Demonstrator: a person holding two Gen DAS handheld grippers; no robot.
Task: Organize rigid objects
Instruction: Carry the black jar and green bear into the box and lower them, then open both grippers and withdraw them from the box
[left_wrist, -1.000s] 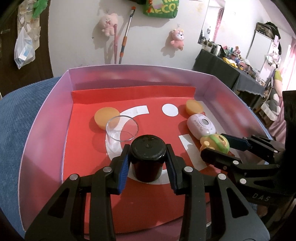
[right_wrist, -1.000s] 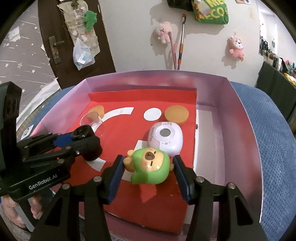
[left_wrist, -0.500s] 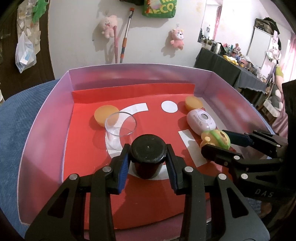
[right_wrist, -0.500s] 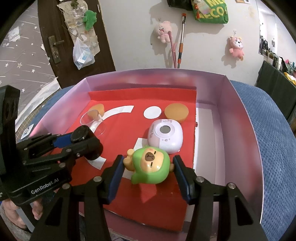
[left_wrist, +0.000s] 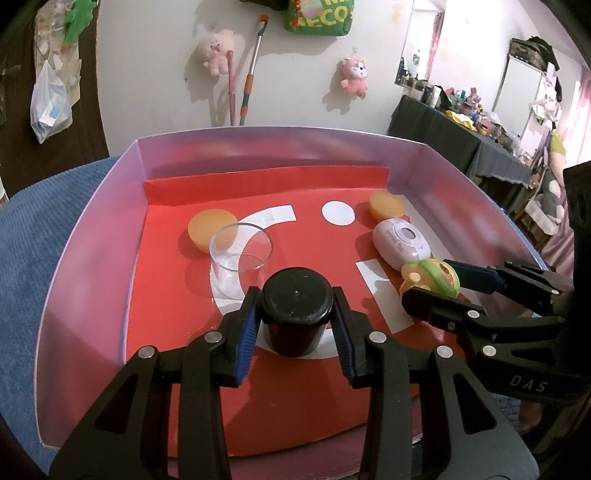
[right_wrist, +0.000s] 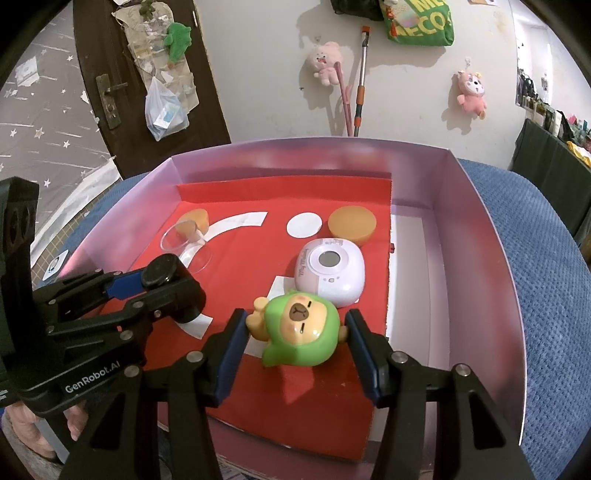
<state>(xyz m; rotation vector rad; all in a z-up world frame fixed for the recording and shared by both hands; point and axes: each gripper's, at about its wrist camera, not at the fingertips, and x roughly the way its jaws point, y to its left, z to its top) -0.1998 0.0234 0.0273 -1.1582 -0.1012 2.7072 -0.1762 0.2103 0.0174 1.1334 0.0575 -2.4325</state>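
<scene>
Box (right_wrist: 480, 229) holds two orange pucks (right_wrist: 352, 220), one clear cup (left_wrist: 241, 254), one glossy white gadget (right_wrist: 330, 271). Left gripper (left_wrist: 295, 314) clamps the round black jar (left_wrist: 294, 299); right gripper (right_wrist: 297, 339) squeezes the smooth green toy (right_wrist: 301, 334).

The box (left_wrist: 92, 236) has smooth, faintly shiny lilac card walls, and flat on its floor lies a matt red paper sheet (left_wrist: 295, 398) with white paper shapes on it; the box rests on a ribbed blue cloth (right_wrist: 546, 258). The black jar (left_wrist: 295, 306) looks like matt plastic with a dull sheen on its lid, the cup (left_wrist: 240, 258) near the left wall is clear glossy plastic, and the two orange discs (right_wrist: 352, 223) look matt and slightly waxy. The green toy (right_wrist: 301, 334) and the white and pink case (right_wrist: 330, 271) are smooth glossy plastic, while both grippers are matt black plastic with silvery metal screws and blue ribbed pads (left_wrist: 245, 332).
</scene>
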